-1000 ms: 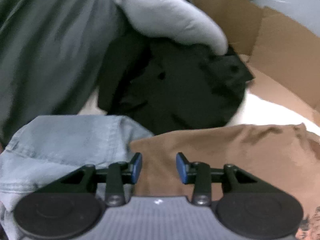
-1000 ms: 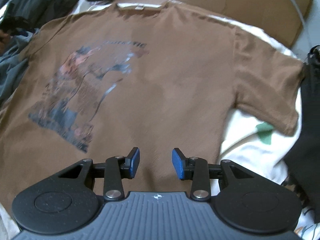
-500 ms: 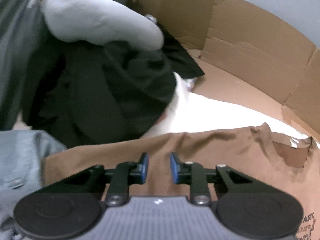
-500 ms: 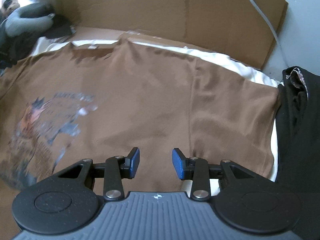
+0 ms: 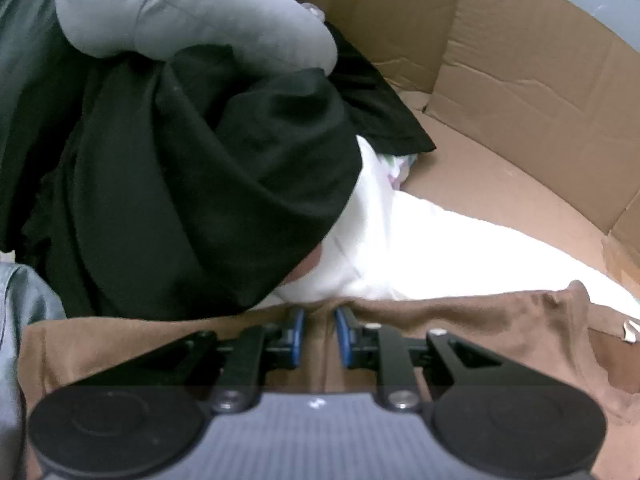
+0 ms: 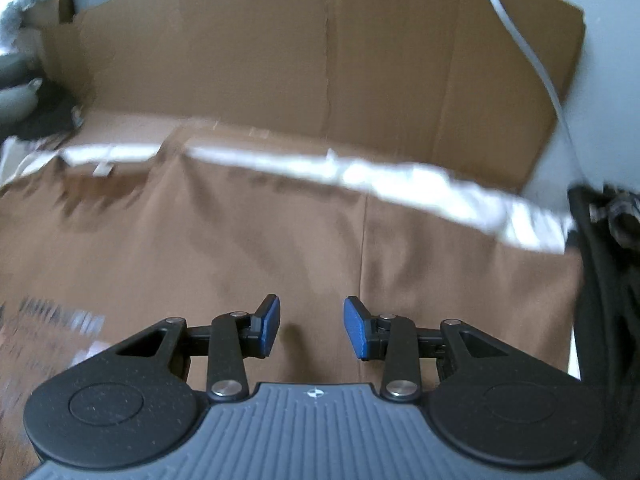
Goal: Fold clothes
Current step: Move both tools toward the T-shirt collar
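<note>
Left tongs (image 5: 320,334) have their 2 blue pads (image 5: 297,336) drawn narrow, and a raised pleat of the brown T-shirt (image 5: 500,320) stands between them at the shirt's edge; the cloth bunches up around the tips, so the pads seem to pinch it. Right tongs (image 6: 312,330) stand about half wide, with nothing between the pads, over the flat brown cloth (image 6: 240,240) just beside a sleeve seam.

In the right wrist view the T-shirt lies spread over a white sheet (image 6: 400,176), with its collar and a small label toward the far left; part of a blurred print shows at the lower left. A strip of the white sheet (image 5: 440,248) appears beyond the far edge of the shirt. Behind it a cardboard wall (image 6: 320,60) stands upright.

In the left wrist view a heap of black clothes (image 5: 200,184) lies just beyond the shirt's edge, with a grey padded item (image 5: 180,12) on top of it. A piece of blue-grey denim (image 5: 28,304) is at the left edge of this view. A dark garment (image 6: 604,300) lies against the right side of the shirt in the right wrist view.
</note>
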Tool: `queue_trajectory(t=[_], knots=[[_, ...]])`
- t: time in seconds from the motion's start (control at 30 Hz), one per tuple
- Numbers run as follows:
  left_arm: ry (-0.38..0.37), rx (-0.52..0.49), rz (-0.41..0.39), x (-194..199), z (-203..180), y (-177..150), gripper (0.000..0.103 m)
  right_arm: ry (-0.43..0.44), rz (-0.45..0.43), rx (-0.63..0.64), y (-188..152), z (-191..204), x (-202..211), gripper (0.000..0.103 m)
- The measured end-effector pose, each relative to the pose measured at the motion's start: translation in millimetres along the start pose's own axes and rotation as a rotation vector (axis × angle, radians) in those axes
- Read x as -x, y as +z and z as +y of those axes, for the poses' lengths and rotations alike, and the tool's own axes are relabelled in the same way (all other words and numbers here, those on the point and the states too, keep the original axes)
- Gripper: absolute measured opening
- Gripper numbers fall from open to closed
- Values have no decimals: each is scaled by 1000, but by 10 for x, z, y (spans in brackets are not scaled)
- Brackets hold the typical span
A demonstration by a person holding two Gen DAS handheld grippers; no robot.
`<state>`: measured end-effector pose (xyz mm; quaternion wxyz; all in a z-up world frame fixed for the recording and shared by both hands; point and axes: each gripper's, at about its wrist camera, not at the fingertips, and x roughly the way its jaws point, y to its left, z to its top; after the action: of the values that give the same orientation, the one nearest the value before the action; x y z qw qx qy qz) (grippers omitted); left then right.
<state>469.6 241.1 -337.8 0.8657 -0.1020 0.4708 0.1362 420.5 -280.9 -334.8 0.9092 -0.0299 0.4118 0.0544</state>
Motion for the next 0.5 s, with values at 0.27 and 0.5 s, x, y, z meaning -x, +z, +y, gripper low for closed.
queue_trajectory(t=[0.27, 0.5], knots=[[-12, 11, -5, 83, 49, -46, 21, -109, -31, -124, 372, -75, -535, 21], [9, -29, -32, 255, 26, -156, 25, -169, -32, -179, 518, -62, -747, 18]])
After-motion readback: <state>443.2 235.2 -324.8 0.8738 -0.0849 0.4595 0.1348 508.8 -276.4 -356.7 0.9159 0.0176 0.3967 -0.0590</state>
